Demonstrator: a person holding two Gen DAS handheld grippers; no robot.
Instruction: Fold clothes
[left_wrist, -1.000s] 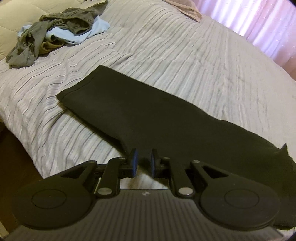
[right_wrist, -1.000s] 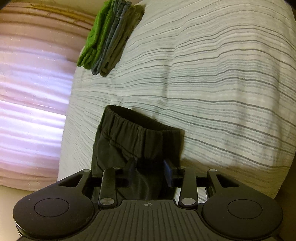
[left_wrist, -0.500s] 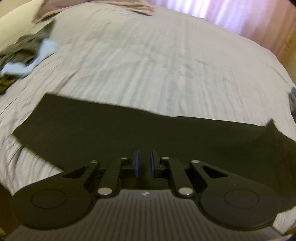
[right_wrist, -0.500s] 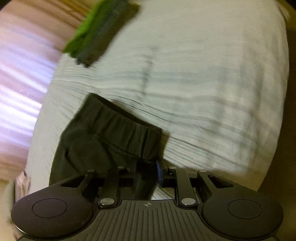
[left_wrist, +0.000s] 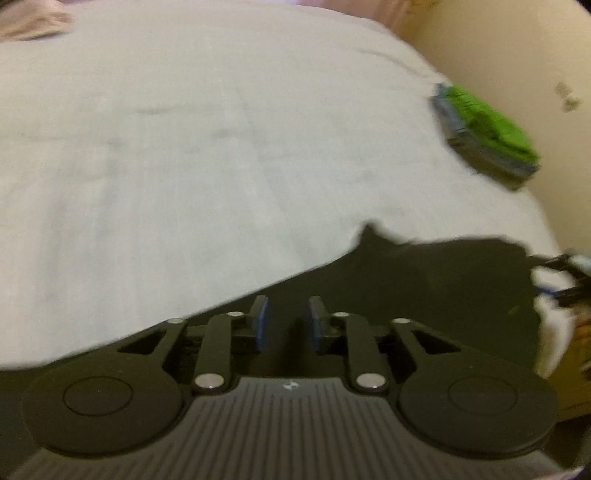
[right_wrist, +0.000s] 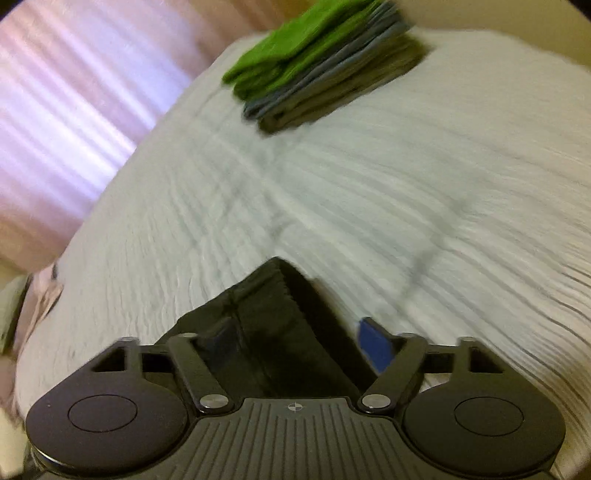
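Left wrist view: left gripper (left_wrist: 284, 325) jaws opening, blue pads off the black trousers (left_wrist: 424, 280) lying beneath on the striped bedspread (left_wrist: 184, 147). Folded stack (left_wrist: 484, 133), green on top, well beyond them.

Right wrist view: right gripper (right_wrist: 295, 339) jaws opening wide above the trousers' elastic waistband (right_wrist: 269, 295), nothing gripped. Folding appears unfinished; stacking remains.

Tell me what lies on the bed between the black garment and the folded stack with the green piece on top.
Nothing: between the black garment and the folded stack there is only bare striped bedspread. The right wrist view shows it best; the left wrist view agrees.
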